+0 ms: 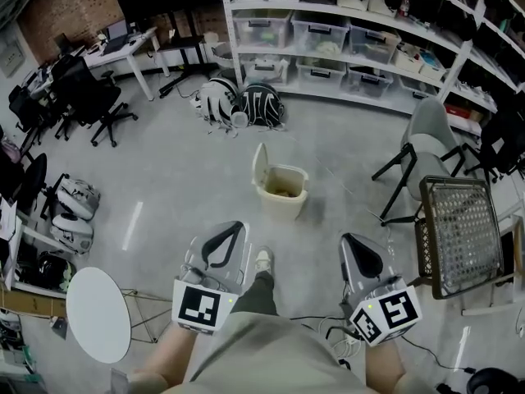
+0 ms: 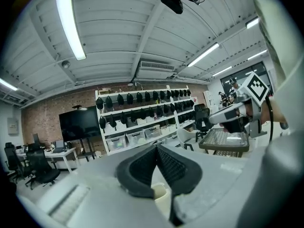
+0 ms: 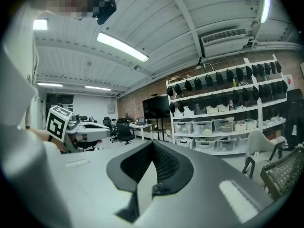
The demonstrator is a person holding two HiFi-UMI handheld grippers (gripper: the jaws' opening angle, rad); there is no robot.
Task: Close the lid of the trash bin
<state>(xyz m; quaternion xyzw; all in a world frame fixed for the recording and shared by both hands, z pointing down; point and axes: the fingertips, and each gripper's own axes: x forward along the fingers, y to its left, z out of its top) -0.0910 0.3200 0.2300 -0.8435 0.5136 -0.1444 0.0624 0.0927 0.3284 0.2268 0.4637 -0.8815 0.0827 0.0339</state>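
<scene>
Task-wise nothing's really happening yet: the trash bin [image 1: 285, 194] is sitting out on the open floor ahead of the person's shoe [image 1: 262, 259], and its lid [image 1: 260, 164] is standing upright at the bin's left rear edge, so the whole closing move is left to do. The left gripper [image 1: 231, 232] and right gripper [image 1: 354, 246] are both hanging low near the person's body, well short of the bin. Each one's jaws are pressing together at the tips and holding nothing; in the left gripper view you're just peeking at the bin's cream rim [image 2: 159, 192] past them. Room looks generous: bare floor is running all around the bin. The wire mesh chair [image 1: 459, 224] and grey chair [image 1: 428, 142] are crowding the right side a bit, and the backpacks [image 1: 246, 103] are lying farther back by the shelving [image 1: 369, 11], so I'd guess coming in from the left-front is easiest.
</scene>
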